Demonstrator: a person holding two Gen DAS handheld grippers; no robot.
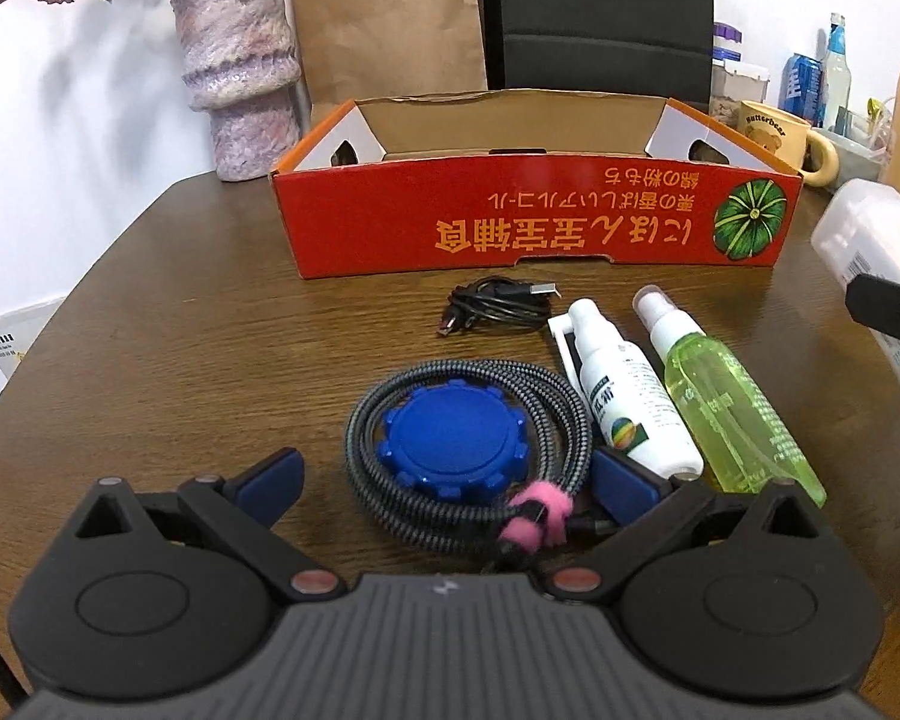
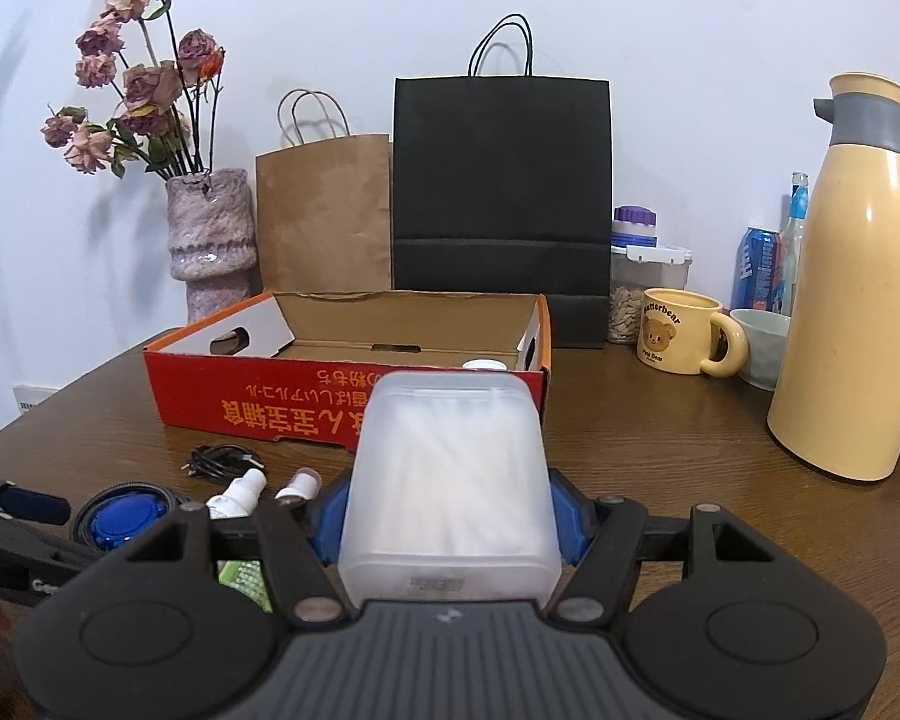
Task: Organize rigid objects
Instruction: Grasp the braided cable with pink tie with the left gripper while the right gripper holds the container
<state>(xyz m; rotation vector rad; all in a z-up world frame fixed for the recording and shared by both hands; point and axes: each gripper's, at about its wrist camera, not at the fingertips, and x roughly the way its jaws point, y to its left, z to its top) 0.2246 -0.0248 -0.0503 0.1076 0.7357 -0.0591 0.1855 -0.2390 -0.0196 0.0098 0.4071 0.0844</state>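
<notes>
Right gripper [image 2: 447,516] around plastic box [image 2: 447,480]

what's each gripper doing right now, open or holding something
left gripper: open, jaws either side of the blue cap and coiled cable, not gripping.
right gripper: shut on the frosted plastic box.

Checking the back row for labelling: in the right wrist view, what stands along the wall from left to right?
Mottled purple vase of dried roses → brown paper bag → black paper bag → yellow bear mug → blue drink can → tall cream thermos jug.
</notes>
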